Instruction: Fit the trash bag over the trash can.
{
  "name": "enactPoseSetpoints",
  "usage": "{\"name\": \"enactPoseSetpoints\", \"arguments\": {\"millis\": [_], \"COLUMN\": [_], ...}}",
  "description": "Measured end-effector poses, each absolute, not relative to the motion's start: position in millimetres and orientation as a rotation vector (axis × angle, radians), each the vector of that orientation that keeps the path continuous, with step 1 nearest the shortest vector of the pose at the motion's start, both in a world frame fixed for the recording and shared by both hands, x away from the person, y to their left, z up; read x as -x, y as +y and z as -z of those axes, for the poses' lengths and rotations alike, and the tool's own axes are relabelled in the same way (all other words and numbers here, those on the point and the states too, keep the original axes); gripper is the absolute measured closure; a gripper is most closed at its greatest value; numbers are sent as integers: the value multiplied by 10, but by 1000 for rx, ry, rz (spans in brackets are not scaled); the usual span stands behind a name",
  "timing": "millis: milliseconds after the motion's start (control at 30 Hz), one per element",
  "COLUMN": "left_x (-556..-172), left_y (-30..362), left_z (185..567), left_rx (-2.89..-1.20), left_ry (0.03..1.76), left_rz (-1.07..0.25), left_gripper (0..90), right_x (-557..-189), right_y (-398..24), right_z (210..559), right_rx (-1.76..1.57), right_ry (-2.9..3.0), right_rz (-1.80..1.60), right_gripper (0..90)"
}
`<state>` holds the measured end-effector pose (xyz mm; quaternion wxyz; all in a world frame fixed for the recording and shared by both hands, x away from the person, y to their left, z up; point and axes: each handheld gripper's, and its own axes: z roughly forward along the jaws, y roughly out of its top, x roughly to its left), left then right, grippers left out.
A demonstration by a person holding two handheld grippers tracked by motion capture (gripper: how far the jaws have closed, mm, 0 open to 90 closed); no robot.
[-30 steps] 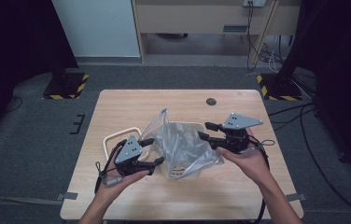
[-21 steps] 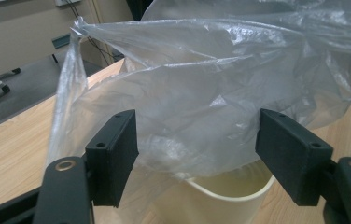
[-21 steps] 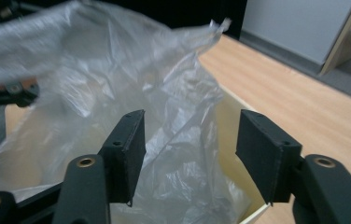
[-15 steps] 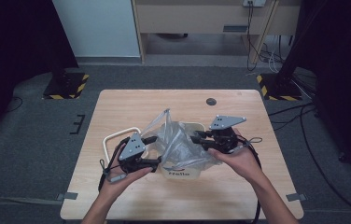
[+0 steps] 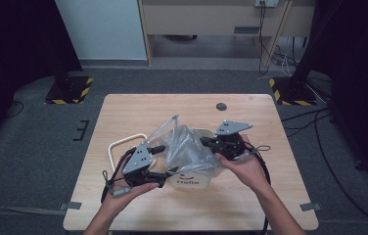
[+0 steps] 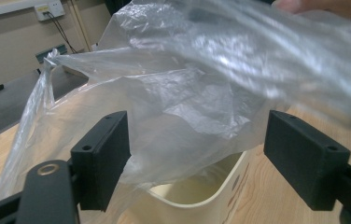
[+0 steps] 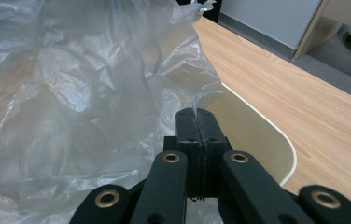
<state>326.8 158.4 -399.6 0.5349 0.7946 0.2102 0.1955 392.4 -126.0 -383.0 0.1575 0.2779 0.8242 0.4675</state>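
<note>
The work in hand looks like lining the bin (image 5: 192, 180) with the bag (image 5: 188, 149), and it appears roughly halfway along. The cream bin stands on the table (image 5: 138, 105), toward the person's edge, with the clear bag heaped over its open top and partly sunk inside it. The right gripper (image 5: 204, 142), at the bin's far right rim, has just been closing its jaws, and in the right gripper view they are pressed together on a thin fold of the bag's edge just above the rim. The left gripper (image 5: 165, 164), at the bin's left side, has just been widening its jaws; in the left gripper view they stand wide apart with bag film between them, the pads not pressing on it. So one edge is caught and the other is not yet gripped. Left to do, by my reading: catch the left edge, spread the mouth, and fold it over the rim all round the bin.
</note>
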Motion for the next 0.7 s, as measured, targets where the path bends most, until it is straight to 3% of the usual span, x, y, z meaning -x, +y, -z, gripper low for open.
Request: {"name": "enactPoseSetpoints", "arguments": {"millis": [233,333,367,467,700], "left_x": [-3379,-3407,-3409,-3412,-3441], "left_y": [1501,1458,1451,1437,1440], "left_z": [4035,4068,4078,4101,4166], "left_rx": [-1884,-1901,-1906,-1918,-1906], "left_ry": [519,511,512,502,508], "left_rz": [-445,-450,-459,-486,-487], "left_gripper": [250,326,396,471,826], "right_x": [-3886,-3877,-3874,-3870,-3884], "right_y": [-1221,-1199,-1191,-1188,-1192], "right_z": [3840,3846,3842,3836,3838], "right_rx": [-788,-781,-774,-778,-785], "right_ry": [2362,2364,2362,2363,2356], "right_rz": [-1359,-1364,-1368,-1366,-1360], "right_gripper": [900,900,900,900,900]}}
